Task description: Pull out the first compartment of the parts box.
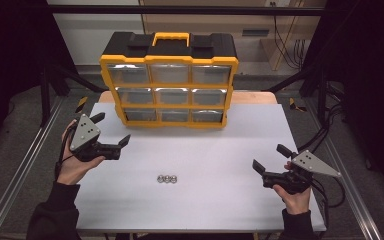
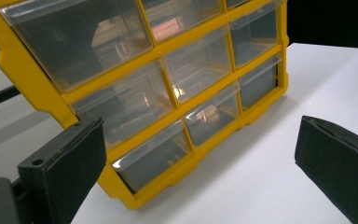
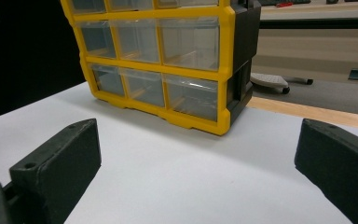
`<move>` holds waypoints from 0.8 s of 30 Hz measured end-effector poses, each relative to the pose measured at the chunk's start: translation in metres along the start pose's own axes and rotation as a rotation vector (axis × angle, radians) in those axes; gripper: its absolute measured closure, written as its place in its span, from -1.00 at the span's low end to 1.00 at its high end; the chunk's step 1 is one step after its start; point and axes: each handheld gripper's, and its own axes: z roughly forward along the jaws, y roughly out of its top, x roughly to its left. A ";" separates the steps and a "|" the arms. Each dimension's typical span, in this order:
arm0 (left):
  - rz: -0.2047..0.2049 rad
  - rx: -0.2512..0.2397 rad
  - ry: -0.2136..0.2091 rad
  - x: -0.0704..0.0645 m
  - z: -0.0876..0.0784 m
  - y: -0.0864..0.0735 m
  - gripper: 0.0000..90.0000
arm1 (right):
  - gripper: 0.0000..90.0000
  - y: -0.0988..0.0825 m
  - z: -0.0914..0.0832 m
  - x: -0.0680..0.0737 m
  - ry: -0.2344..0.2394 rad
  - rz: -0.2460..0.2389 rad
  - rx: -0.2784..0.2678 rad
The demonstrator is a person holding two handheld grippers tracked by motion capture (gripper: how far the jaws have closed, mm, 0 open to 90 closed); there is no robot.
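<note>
Nuts [image 1: 167, 178] lie untouched mid-surface before the drawer box [image 1: 169, 80]; my left gripper [image 1: 111, 129] and right gripper [image 1: 271, 158] wait with fingers released. Next, I'd reach one.

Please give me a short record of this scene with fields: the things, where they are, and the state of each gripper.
organizer: yellow-and-black drawer organizer, upright at the table's far side, nine clear drawers shut
nuts: three metal nuts in a row on the white table, near the front
left gripper: open, holding nothing, beside the organizer
right gripper: open, holding nothing
</note>
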 end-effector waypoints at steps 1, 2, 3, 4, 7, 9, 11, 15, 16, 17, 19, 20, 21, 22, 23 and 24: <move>0.012 0.007 0.002 0.001 0.001 0.001 -0.96 | -0.98 0.000 0.000 0.000 0.001 0.001 0.000; 0.012 0.007 0.002 0.001 0.001 0.001 -0.96 | -0.98 0.000 0.000 0.000 0.002 0.001 0.000; 0.026 0.010 0.008 0.001 0.002 0.003 -0.96 | -0.98 0.000 0.000 0.000 0.002 0.002 0.001; 0.033 0.011 0.012 0.001 0.003 0.004 -0.96 | -0.98 0.000 0.000 0.000 0.001 0.001 0.001; 0.044 0.006 0.007 0.002 0.006 0.008 -0.96 | -0.98 0.000 0.000 0.000 -0.002 0.005 0.000; 0.056 0.012 0.006 0.003 0.008 0.011 -0.96 | -0.98 0.000 0.000 0.000 -0.002 0.003 -0.003; 0.063 0.016 0.008 0.003 0.009 0.012 -0.96 | -0.98 0.000 0.000 0.000 -0.002 0.005 0.000; 0.087 0.032 0.008 0.003 0.014 0.020 -0.96 | -0.98 0.000 0.001 0.001 0.004 0.002 0.001; 0.098 0.036 0.010 0.003 0.015 0.022 -0.96 | -0.98 0.000 0.001 0.000 0.004 0.002 0.001; 0.105 0.040 0.011 0.003 0.016 0.024 -0.96 | -0.98 0.000 0.001 0.000 0.003 0.002 0.001; 0.109 0.044 0.009 0.004 0.017 0.027 -0.96 | -0.98 0.000 0.000 0.000 0.003 0.003 0.001; 0.116 0.044 0.007 0.004 0.017 0.028 -0.97 | -0.98 0.000 0.000 0.000 0.003 0.001 -0.002; 0.123 0.047 0.006 0.005 0.018 0.030 -0.97 | -0.98 0.000 0.000 0.000 0.003 0.003 0.000; 0.127 0.048 0.008 0.005 0.018 0.032 -0.97 | -0.98 0.000 0.000 0.000 0.004 0.004 0.000; 0.127 0.048 0.008 0.005 0.018 0.032 -0.97 | -0.98 0.000 0.000 0.000 0.004 0.004 0.000; 0.150 0.057 0.011 0.006 0.020 0.035 -0.97 | -0.98 0.000 0.000 0.000 0.004 0.000 -0.001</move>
